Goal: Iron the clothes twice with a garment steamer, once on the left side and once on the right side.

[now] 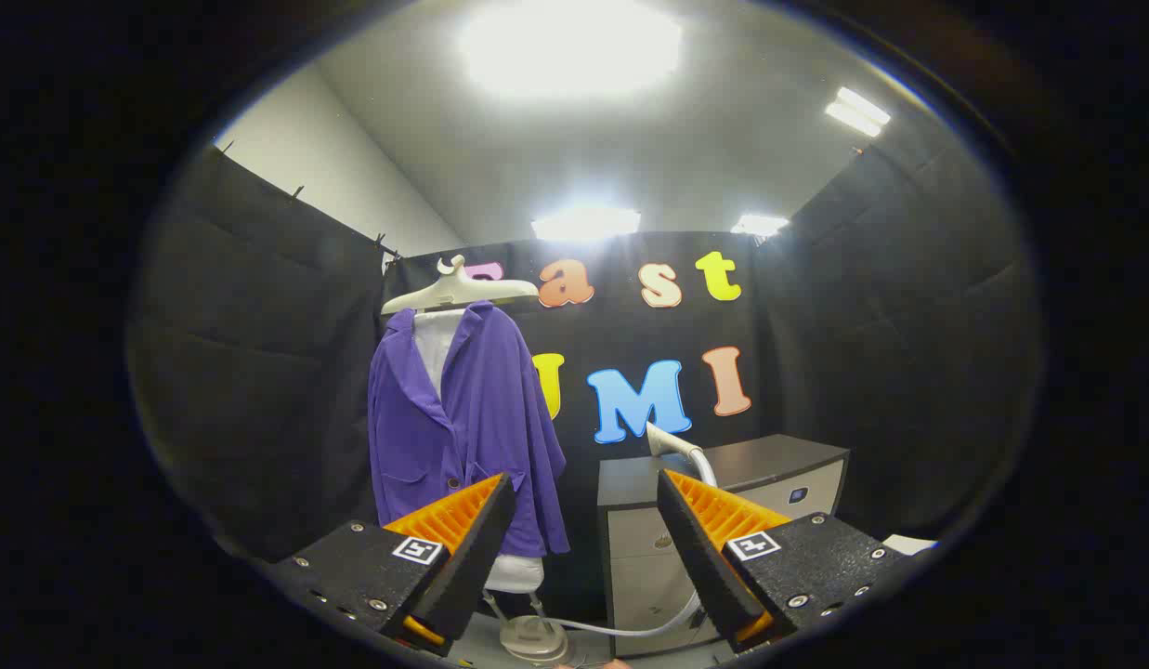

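Tool w/ fingers spread wide apart, nothing pinched btwn them; both fingertips hang in air, touching nothing.

Purple long-sleeved jacket hangs on a cream plastic hanger beyond the left finger, in front of the black cloth wall. Jacket front faces the tool; a white lining or shirt shows at the open collar. A pocket and a dark button sit low on the jacket's front, just above the left fingertip. Hem hangs straight, sleeve on the right side droops down alongside.

Under the jacket a white rounded base part of the stand, w/ thin metal legs below it; a round grey foot or disc sits on the floor btwn the fingers, low down.

White garment steamer head w/ curved nozzle rests on top of a dark-topped grey cabinet-style desk, beyond the right finger and just above its tip. White hose runs from the head down the front of the desk, passing behind the right finger, and curves across the floor toward the round foot. Steamer and jacket are well apart, w/ the gap btwn the fingers lining up roughly w/ the space separating them.

Desk front has pale drawer panels; a small dark square fitting on the right panel, can't tell what it is. Ceiling lights glare bright overhead.
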Demonstrator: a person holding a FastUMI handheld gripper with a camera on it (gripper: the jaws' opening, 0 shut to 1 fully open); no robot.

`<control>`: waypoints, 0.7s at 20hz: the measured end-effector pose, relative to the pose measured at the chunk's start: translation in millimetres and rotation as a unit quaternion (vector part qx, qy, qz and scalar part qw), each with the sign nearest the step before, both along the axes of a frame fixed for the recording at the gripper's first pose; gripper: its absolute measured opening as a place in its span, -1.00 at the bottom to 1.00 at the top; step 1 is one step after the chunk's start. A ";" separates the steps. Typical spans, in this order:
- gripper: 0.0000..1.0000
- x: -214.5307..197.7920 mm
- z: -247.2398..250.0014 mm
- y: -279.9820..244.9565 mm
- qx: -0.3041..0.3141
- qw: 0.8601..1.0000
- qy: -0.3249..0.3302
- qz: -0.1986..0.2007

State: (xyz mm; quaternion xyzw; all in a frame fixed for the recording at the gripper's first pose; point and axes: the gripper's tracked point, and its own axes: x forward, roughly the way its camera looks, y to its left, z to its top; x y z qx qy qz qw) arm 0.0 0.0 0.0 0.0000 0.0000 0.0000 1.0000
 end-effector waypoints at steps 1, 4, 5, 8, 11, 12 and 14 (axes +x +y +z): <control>0.90 -0.5 -1.3 0.8 0.001 1.000 0.003 0.001; 0.89 -1.2 -7.2 1.1 -0.007 1.000 0.012 0.001; 0.89 -1.4 -7.8 1.6 -0.006 1.000 0.014 0.002; 0.89 -1.7 -9.9 4.7 -0.004 1.000 0.016 0.005; 0.89 -1.7 -12.5 6.7 -0.010 1.000 0.020 0.008; 0.89 -1.0 -12.9 7.2 -0.011 1.000 0.021 0.009; 0.90 1.8 -12.9 6.1 -0.013 1.000 0.023 0.010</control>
